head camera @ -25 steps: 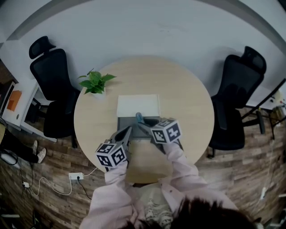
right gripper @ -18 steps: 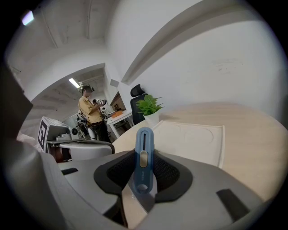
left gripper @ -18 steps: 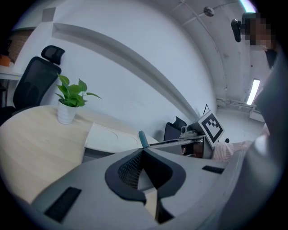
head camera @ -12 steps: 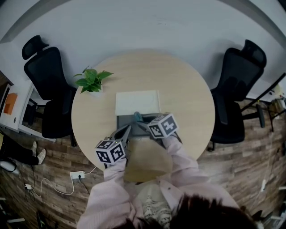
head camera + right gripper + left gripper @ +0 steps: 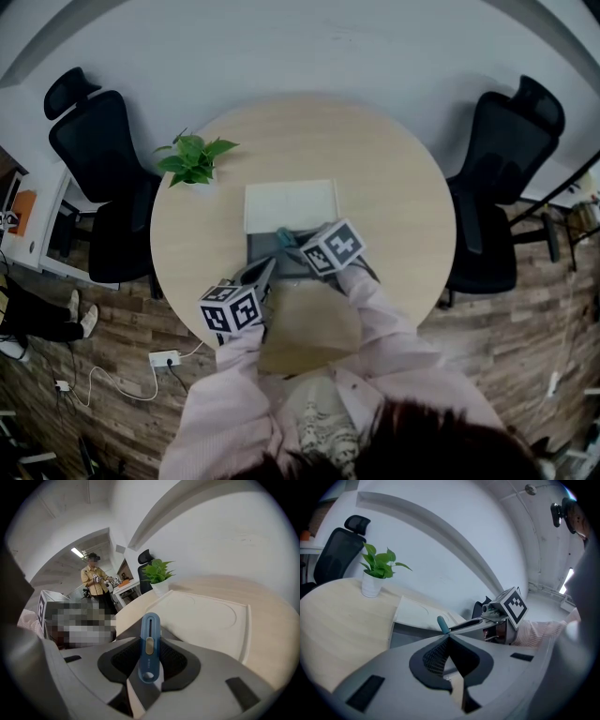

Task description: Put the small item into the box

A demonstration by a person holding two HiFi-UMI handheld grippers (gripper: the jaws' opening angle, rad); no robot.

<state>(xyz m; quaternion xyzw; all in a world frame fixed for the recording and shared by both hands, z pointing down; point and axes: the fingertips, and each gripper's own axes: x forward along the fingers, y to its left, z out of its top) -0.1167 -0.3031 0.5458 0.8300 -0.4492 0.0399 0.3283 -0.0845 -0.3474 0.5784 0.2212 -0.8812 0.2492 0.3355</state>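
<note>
A small blue cutter with a yellow slider (image 5: 149,644) is clamped upright between the pads of my right gripper (image 5: 150,662). In the head view the cutter (image 5: 285,236) hangs over the open grey box (image 5: 265,253) in the middle of the round table. The box's white lid (image 5: 291,206) lies flat behind it. My left gripper (image 5: 266,271) sits at the box's near left corner, jaws together with nothing in them. From the left gripper view the jaw tips (image 5: 448,638) meet, and the cutter (image 5: 442,624) and right gripper (image 5: 476,624) are just beyond them.
A potted plant (image 5: 192,161) stands at the table's back left. Black office chairs flank the table on the left (image 5: 98,155) and on the right (image 5: 511,159). A person (image 5: 96,584) stands far off in the room. A power strip (image 5: 161,358) lies on the wooden floor.
The right gripper has carried the cutter down and farther over the box, toward the lid. The left gripper has sunk slightly beside the box's near edge.
</note>
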